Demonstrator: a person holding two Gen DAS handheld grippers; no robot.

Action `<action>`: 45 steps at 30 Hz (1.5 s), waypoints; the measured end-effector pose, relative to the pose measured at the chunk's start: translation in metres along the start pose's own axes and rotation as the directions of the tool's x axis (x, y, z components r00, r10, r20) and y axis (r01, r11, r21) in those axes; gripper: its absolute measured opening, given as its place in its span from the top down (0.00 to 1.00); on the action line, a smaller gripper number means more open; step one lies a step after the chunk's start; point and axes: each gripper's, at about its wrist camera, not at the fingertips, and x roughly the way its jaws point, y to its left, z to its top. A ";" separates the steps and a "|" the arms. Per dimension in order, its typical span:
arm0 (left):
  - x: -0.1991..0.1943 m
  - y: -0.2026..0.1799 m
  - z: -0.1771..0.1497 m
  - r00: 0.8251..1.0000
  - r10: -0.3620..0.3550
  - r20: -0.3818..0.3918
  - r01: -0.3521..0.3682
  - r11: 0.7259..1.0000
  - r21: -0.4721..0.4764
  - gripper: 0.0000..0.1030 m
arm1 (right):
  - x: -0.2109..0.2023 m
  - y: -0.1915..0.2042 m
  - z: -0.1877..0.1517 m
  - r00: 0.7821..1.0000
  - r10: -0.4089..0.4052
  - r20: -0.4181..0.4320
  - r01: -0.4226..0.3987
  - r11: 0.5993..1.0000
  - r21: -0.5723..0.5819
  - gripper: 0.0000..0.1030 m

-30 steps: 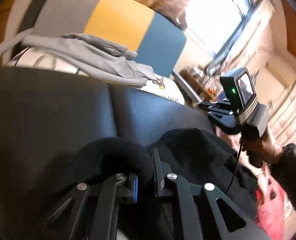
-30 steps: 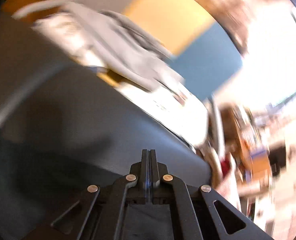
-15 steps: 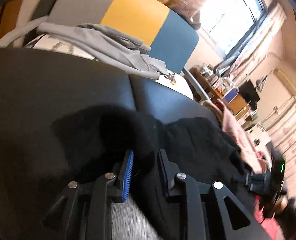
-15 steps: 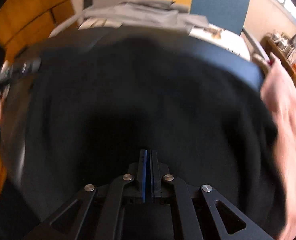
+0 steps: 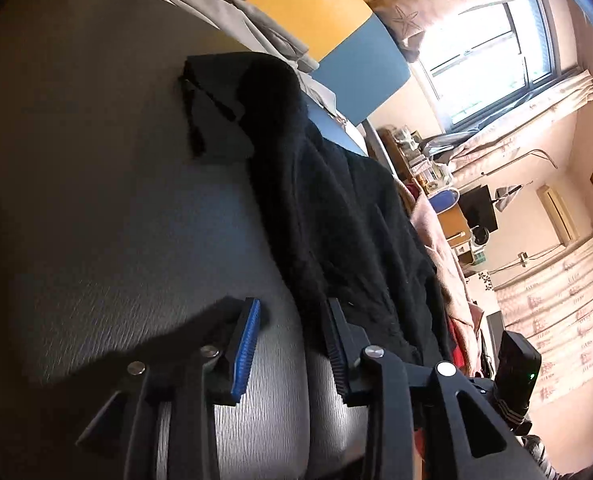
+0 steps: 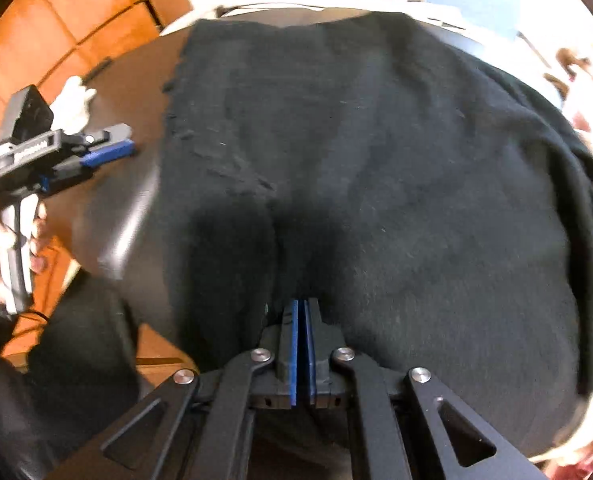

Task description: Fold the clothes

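A black fleece garment (image 6: 376,180) lies spread over the dark table (image 6: 128,184). In the left wrist view it (image 5: 336,216) runs as a bunched ridge along the table (image 5: 96,200). My left gripper (image 5: 292,316) is open and empty, its fingers just off the garment's near edge; it also shows at the left of the right wrist view (image 6: 108,148). My right gripper (image 6: 301,312) is shut on the near edge of the garment and holds a fold of it.
A grey garment (image 5: 232,12) lies on a white surface past the table's far edge. Behind it stands a grey, yellow and blue panel (image 5: 336,28). Pink cloth (image 5: 436,240) hangs off the right. An orange wooden wall (image 6: 76,20) lies left.
My left gripper has opened, let go of the black garment and drawn back to its left. My right gripper has swung over the garment and now holds its near edge.
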 end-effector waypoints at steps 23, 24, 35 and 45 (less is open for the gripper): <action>-0.008 0.010 0.005 0.999 0.033 0.029 -0.029 0.993 -0.119 0.87 | 0.020 0.014 0.007 0.911 0.413 0.008 -0.412 0.906 0.098 0.81; -0.014 0.011 0.008 0.999 0.017 0.034 -0.013 0.994 -0.107 0.86 | 0.008 0.003 0.015 0.919 0.392 0.044 -0.394 0.914 0.092 0.61; -0.049 0.035 0.056 0.983 0.128 0.131 -0.124 0.992 -0.037 0.59 | 0.007 -0.061 0.164 0.994 -0.002 0.109 0.015 0.992 -0.123 0.18; -0.011 0.021 0.133 0.981 0.128 0.146 -0.142 0.986 0.090 0.53 | 0.067 -0.085 0.252 0.989 -0.135 -0.062 0.112 0.951 -0.287 0.21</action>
